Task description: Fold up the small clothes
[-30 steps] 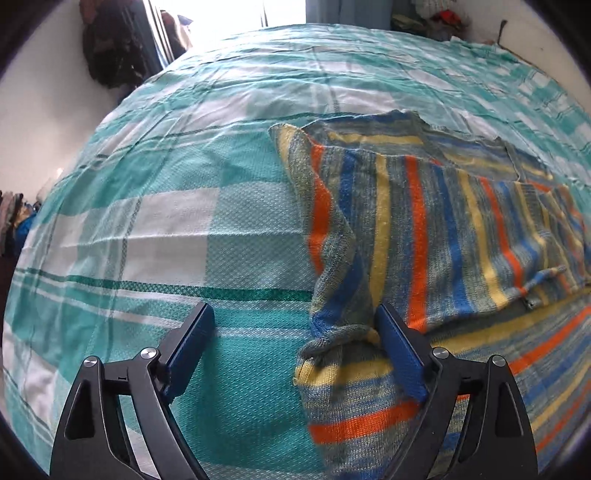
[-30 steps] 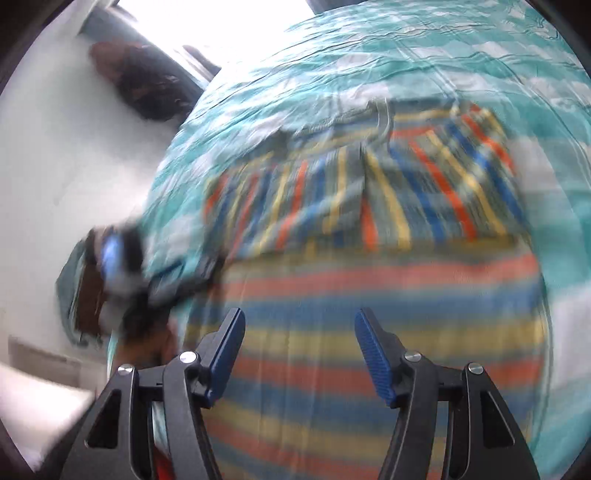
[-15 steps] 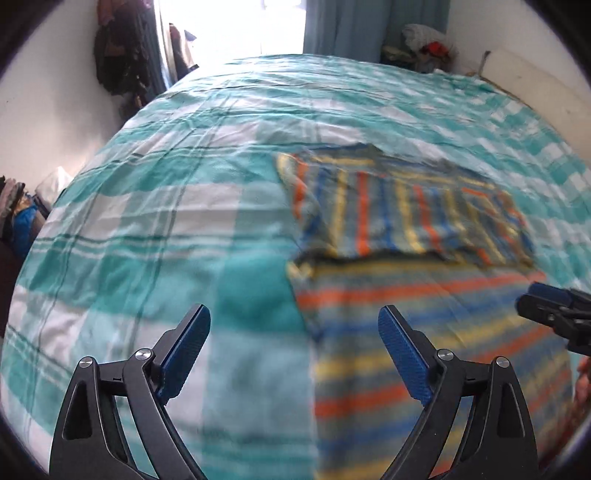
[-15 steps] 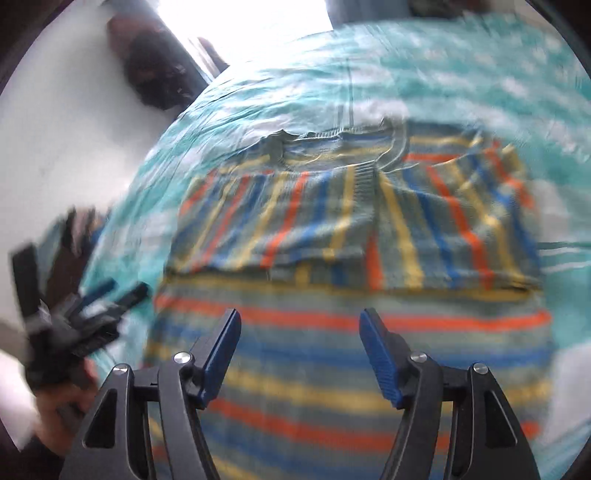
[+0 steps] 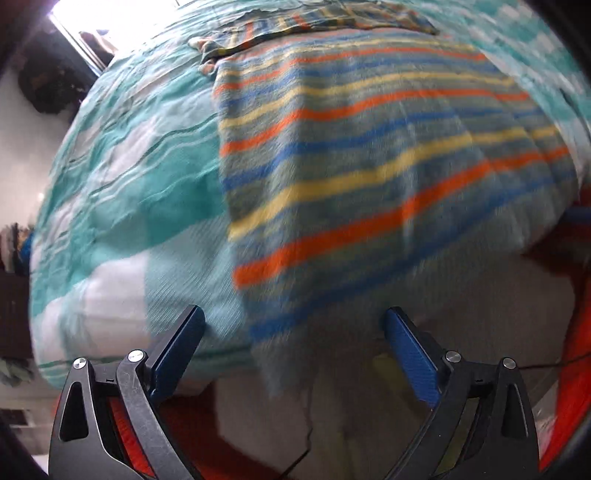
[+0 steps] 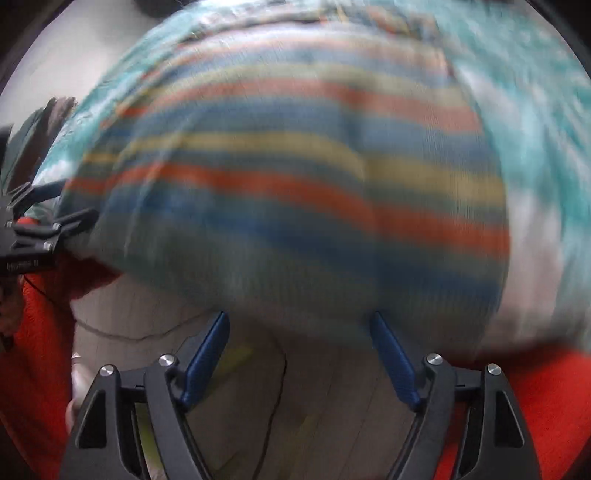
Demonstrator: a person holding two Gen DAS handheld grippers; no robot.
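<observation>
- Striped knit sweater (image 5: 369,155) lies flat on the bed (image 5: 140,155), on a teal-and-white checked bedspread; stripes orange, blue, yellow on grey-green.
- Its long axis runs from the near edge of the bed away toward the far side. The hem end points toward the cameras and hangs a little over the bed's edge; the far end carries a folded-over layer (image 5: 317,22) whose stripes run crosswise to the body's.
- Body stripes run side to side across the bed, square to the long axis.
- In the left wrist view the sweater's left edge (image 5: 225,192) is straight and lies well in from the bed's left side, with bare bedspread beside it.
- Left hand-held gripper (image 5: 293,332): jaws spread wide and just been opening; nothing between them. The hem's lower left corner shows in the gap beyond them, not pinched.
- Right hand-held gripper (image 6: 299,332): jaws apart, also just been opening; no cloth between the pads. It sits at the hem (image 6: 295,280), and the view is heavily blurred.
- The left hand-held gripper also shows at the left border of the right wrist view (image 6: 40,221), beside the sweater's left hem corner.
- Below the bed's edge, pale floor (image 6: 240,387) with a thin dark cable (image 5: 306,435); orange-red fabric (image 6: 33,350) at both sides, what it is I cannot tell.
</observation>
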